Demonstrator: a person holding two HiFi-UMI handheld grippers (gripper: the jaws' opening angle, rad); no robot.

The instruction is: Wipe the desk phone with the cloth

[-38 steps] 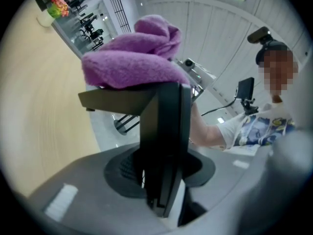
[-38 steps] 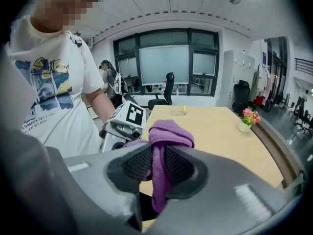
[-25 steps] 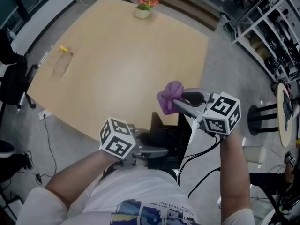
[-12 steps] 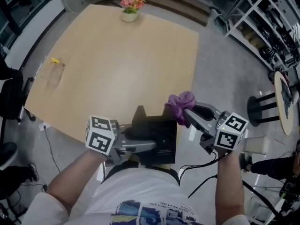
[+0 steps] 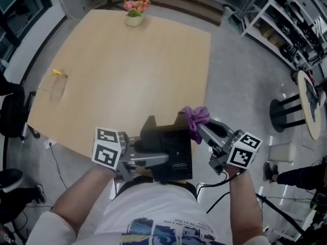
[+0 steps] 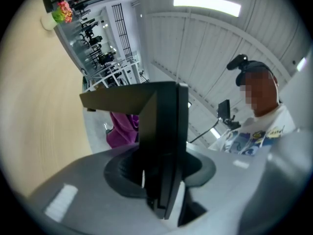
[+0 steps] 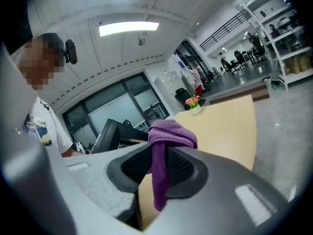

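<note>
The black desk phone (image 5: 171,146) is held up in front of my body, off the table, with my left gripper (image 5: 153,160) shut on its lower left part. In the left gripper view the phone (image 6: 164,126) stands edge-on between the jaws of the left gripper (image 6: 159,185). The purple cloth (image 5: 195,119) is bunched at the phone's upper right corner, and my right gripper (image 5: 203,130) is shut on it. In the right gripper view the cloth (image 7: 168,131) hangs down between the jaws of the right gripper (image 7: 159,173). Whether cloth and phone touch, I cannot tell.
The light wooden table (image 5: 127,70) lies ahead, with a flower pot (image 5: 134,11) at its far edge and a small yellow item (image 5: 57,72) at the left. A black stool (image 5: 286,111) and shelving (image 5: 286,19) stand to the right, and a dark chair (image 5: 10,116) to the left.
The right gripper has rolled and carried the cloth from above the phone to its upper right corner. The left gripper has shifted slightly with the phone, which now shows more of its face.
</note>
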